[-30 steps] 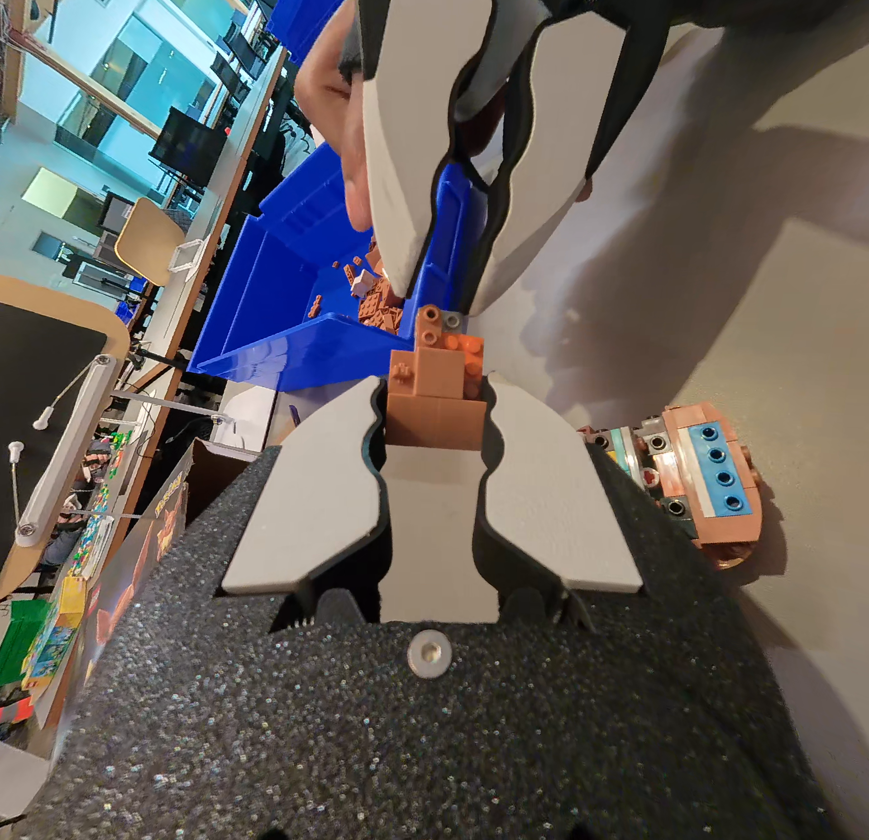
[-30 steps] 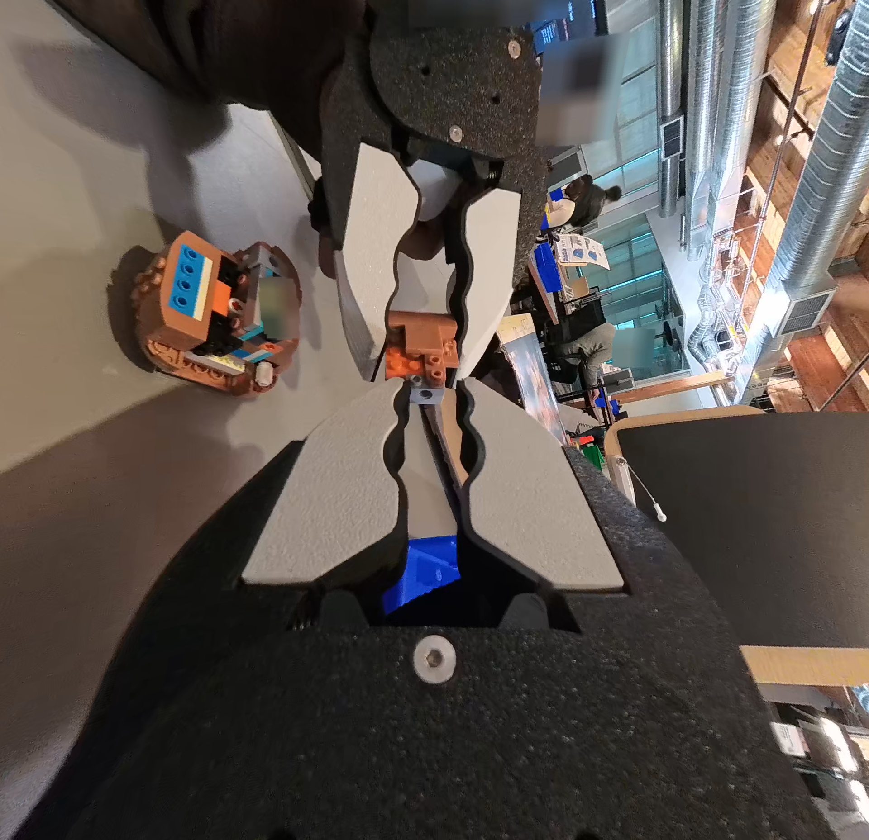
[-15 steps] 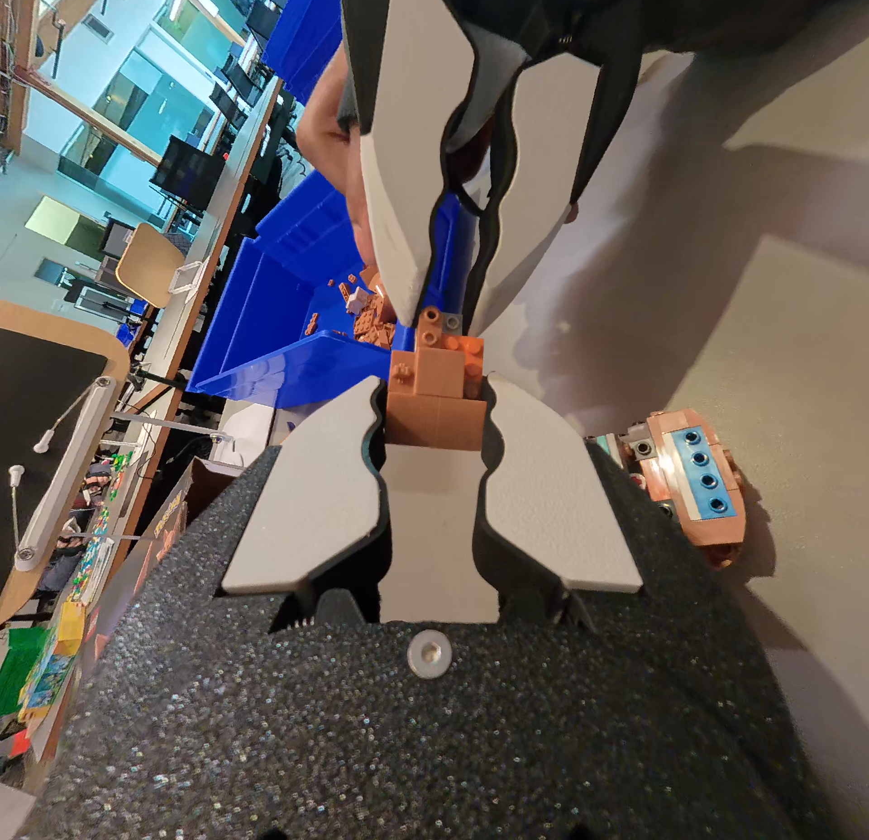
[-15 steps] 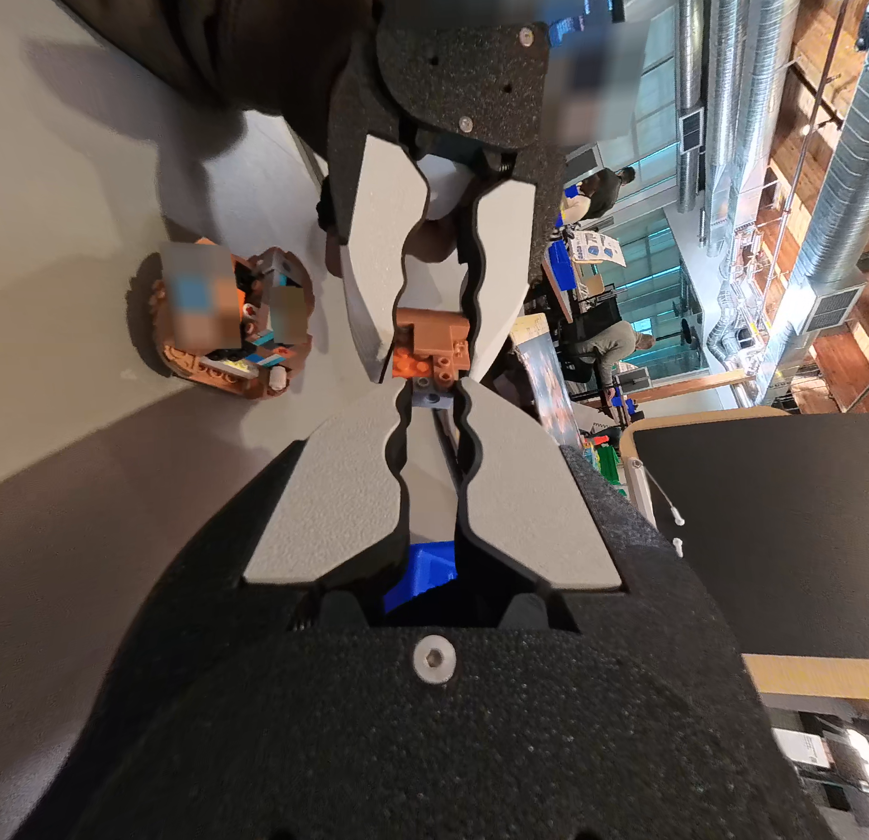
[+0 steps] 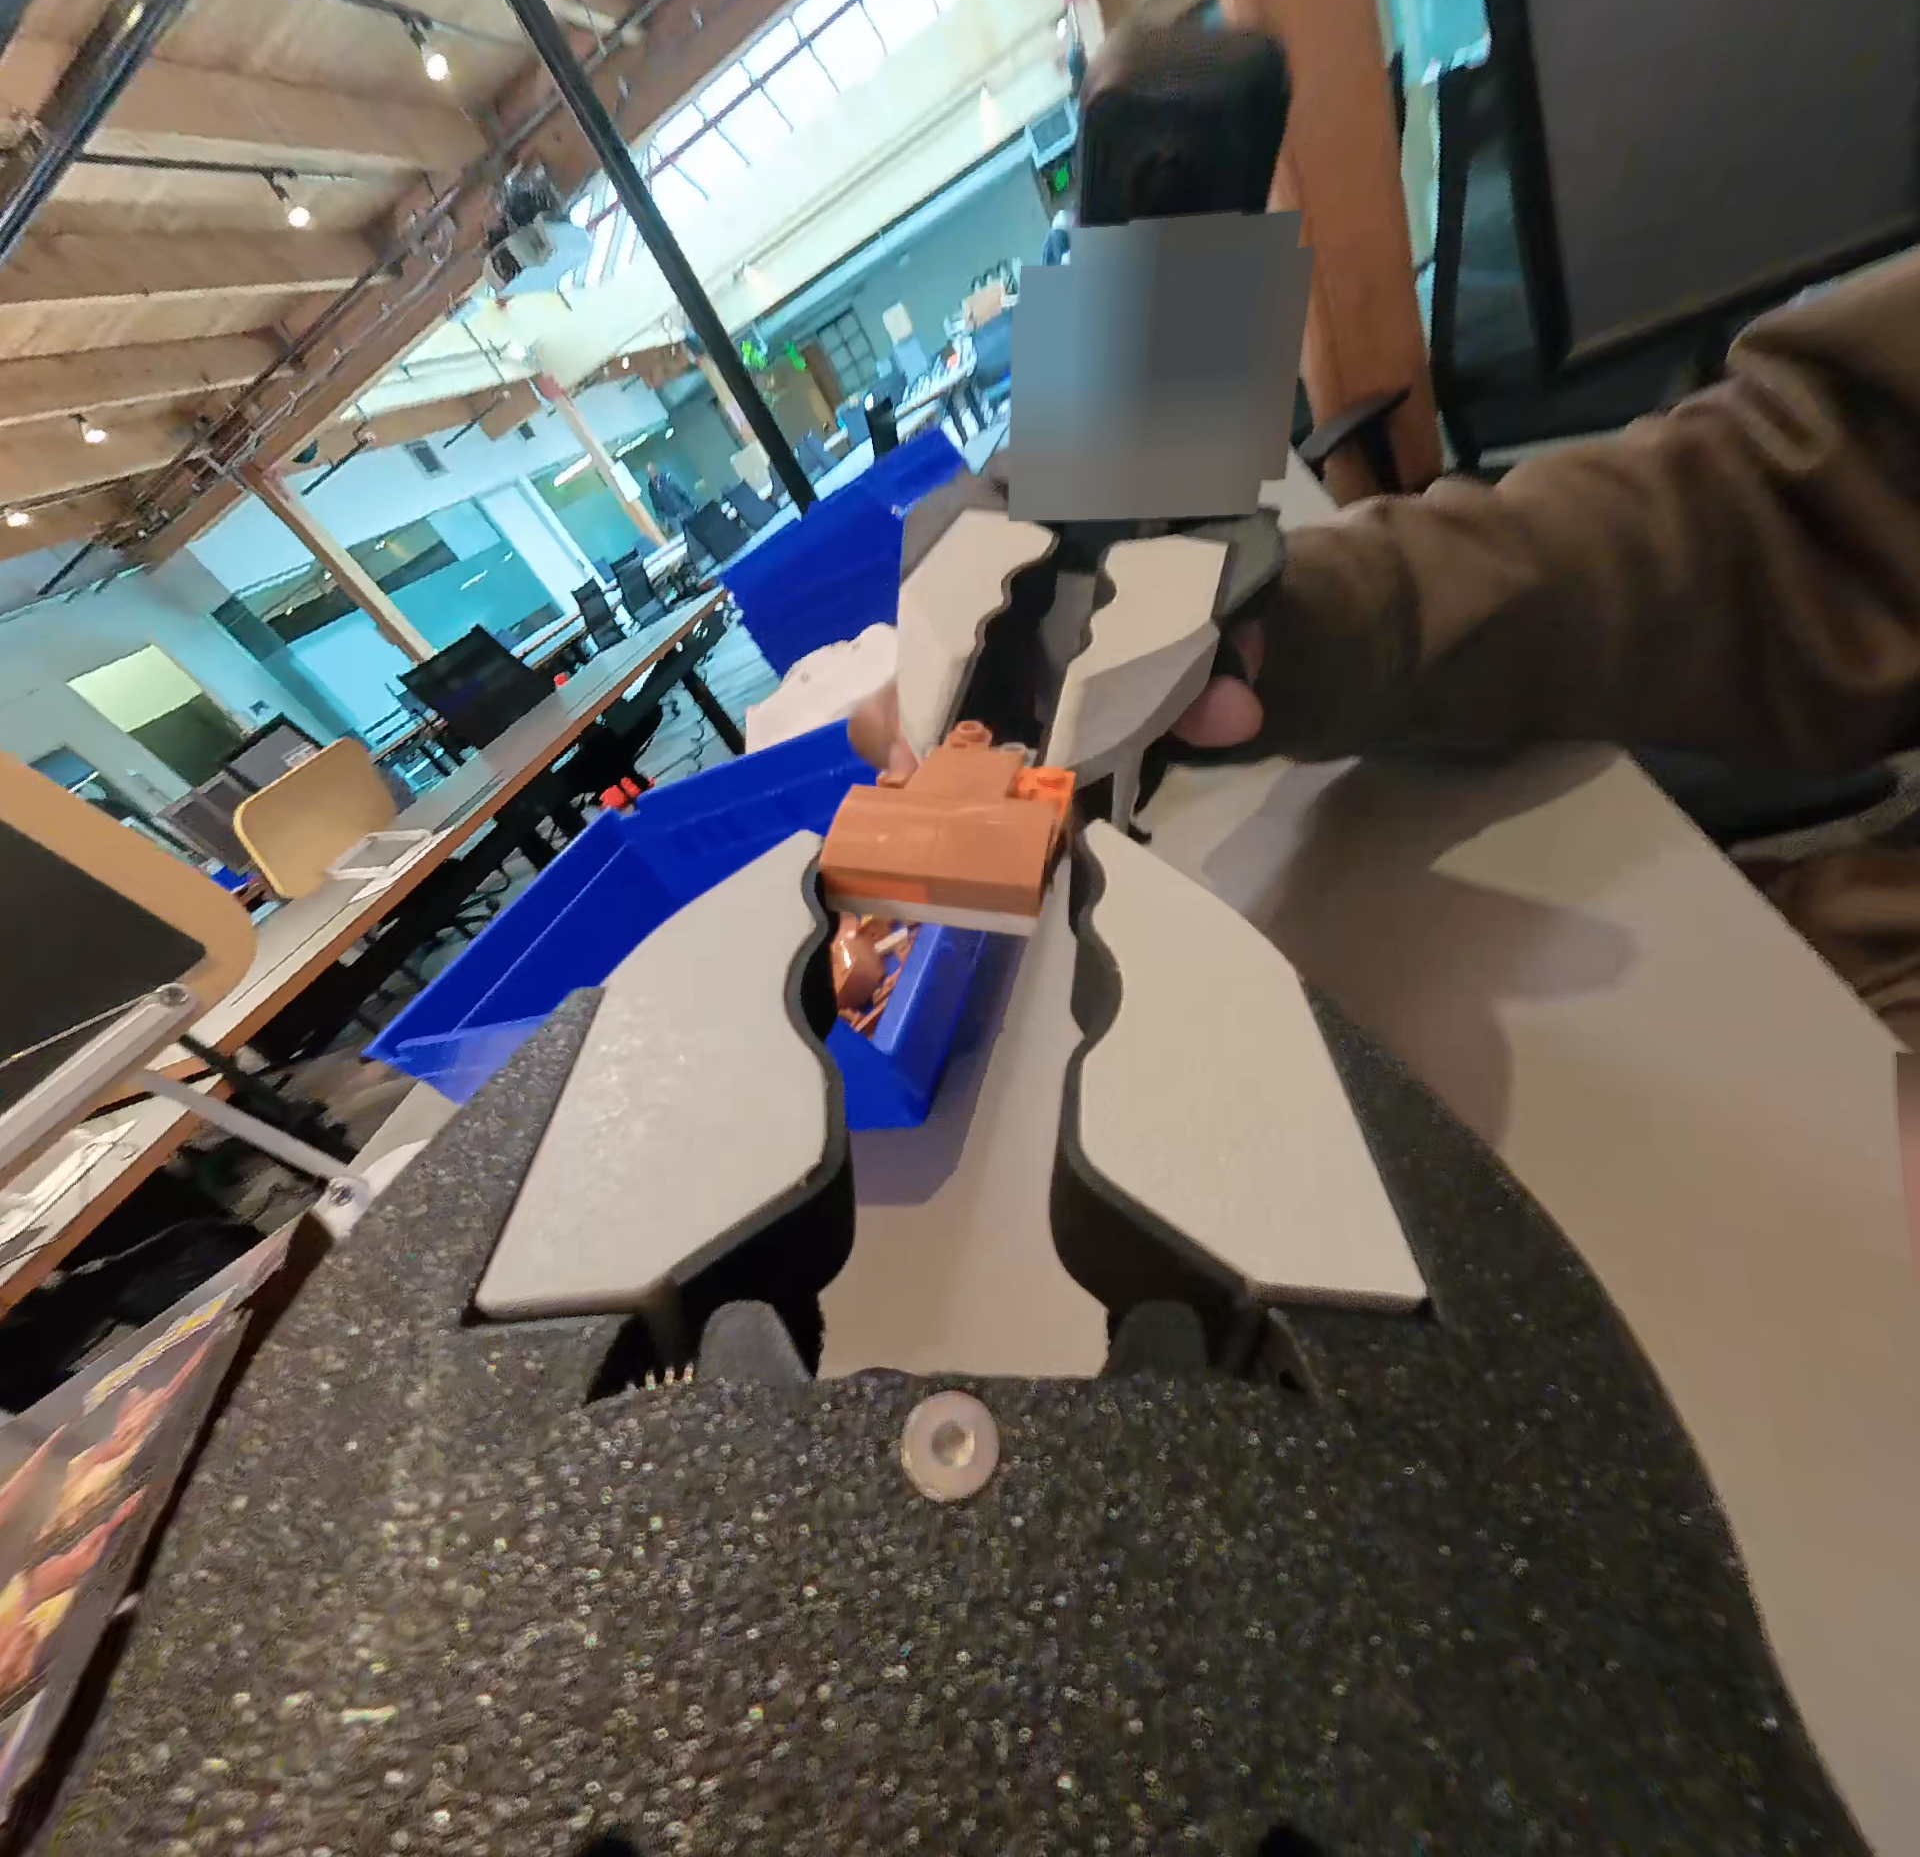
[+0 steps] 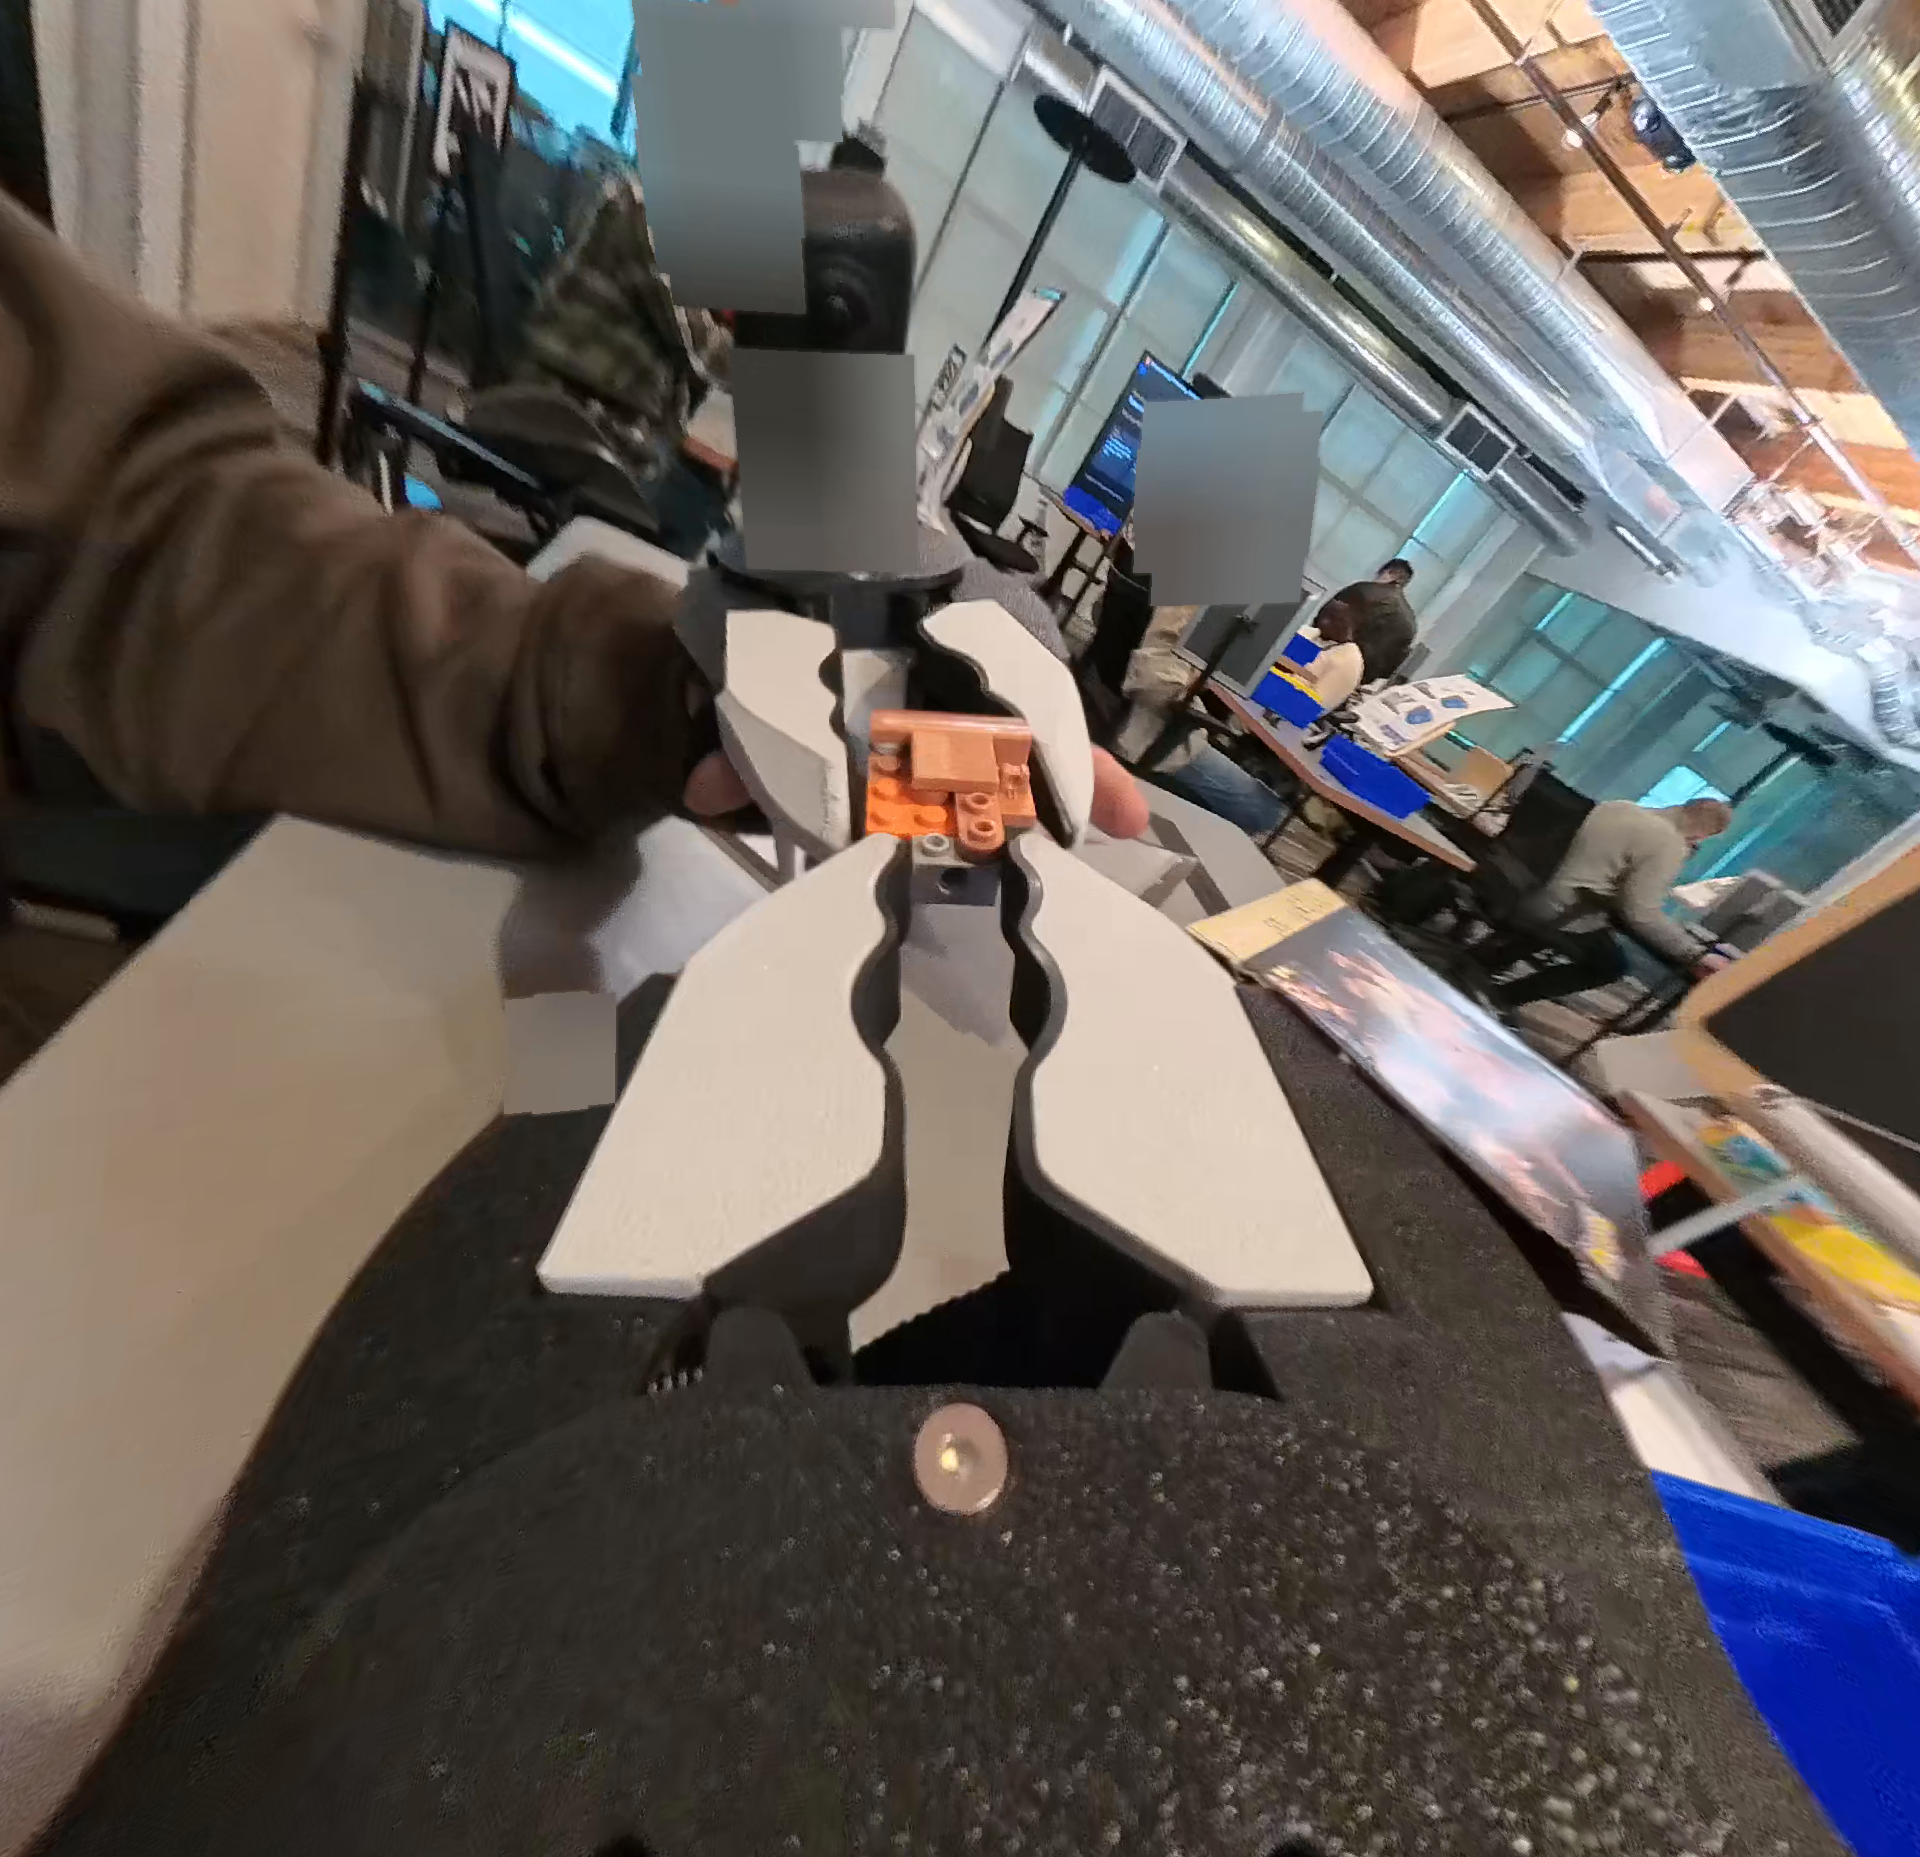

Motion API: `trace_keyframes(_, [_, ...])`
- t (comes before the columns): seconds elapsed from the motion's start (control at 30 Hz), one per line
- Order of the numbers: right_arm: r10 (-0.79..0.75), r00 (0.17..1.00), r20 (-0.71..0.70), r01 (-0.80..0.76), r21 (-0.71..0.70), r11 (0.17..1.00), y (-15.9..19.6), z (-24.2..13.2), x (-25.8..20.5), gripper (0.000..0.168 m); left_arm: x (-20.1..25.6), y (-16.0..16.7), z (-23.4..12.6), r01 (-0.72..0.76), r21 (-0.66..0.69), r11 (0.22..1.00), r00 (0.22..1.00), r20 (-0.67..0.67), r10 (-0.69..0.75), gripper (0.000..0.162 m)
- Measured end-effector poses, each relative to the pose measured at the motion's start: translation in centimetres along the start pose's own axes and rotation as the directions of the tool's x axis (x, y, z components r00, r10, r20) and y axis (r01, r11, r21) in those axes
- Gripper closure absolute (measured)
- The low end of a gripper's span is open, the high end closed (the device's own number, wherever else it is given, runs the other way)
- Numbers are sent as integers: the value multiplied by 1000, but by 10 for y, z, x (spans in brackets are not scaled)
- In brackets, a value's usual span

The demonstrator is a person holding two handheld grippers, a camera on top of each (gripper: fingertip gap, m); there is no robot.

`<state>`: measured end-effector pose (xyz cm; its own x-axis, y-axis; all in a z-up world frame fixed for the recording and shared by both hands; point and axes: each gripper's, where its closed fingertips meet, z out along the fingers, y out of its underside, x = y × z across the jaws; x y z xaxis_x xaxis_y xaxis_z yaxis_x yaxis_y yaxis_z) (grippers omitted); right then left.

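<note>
My left gripper (image 5: pixel 948 851) is shut on a small brick assembly (image 5: pixel 940 841) of brown blocks with an orange plate, held in the air. My right gripper (image 6: pixel 953 857) faces it tip to tip and is shut on a small dark grey brick (image 6: pixel 954 880) at the assembly's near end (image 6: pixel 940 768). The right gripper also shows in the left wrist view (image 5: pixel 1003 753), and the left gripper shows in the right wrist view (image 6: pixel 940 815). A hand in a brown sleeve (image 5: pixel 1558 581) holds each gripper.
A blue bin (image 5: pixel 665 924) with loose brown bricks sits on the grey table (image 5: pixel 1558 976) under the left gripper. A picture booklet (image 6: pixel 1455 1059) lies to the right, and another blue bin corner (image 6: pixel 1818 1651) shows low right. People sit at desks far behind. The grippers are tip to tip, or close to it.
Both grippers have swung from pointing down over the table to pointing level at each other, still gripping the assembly. The round brick model on the table has left both views.
</note>
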<state>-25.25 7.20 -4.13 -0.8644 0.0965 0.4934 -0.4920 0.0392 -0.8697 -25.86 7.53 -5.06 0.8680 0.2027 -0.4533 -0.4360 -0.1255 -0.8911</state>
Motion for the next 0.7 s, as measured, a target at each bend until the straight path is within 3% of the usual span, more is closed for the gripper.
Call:
trace_keyframes(0.2, [160, 986, 41, -164, 100, 981, -7, 4, 0, 153, 1, -12, -2, 94, 105, 990, 995, -33, -91, 121])
trace_keyframes(0.43, [196, 978, 67, -203, 114, 973, -7, 5, -2, 153, 3, -18, -3, 143, 163, 976, 989, -62, -134, 124])
trace_keyframes(0.7, [-30, 999, 26, 29, 53, 998, -15, -6, -6, 152, 6, -11, -3, -26, 34, 999, 999, -27, 27, 124])
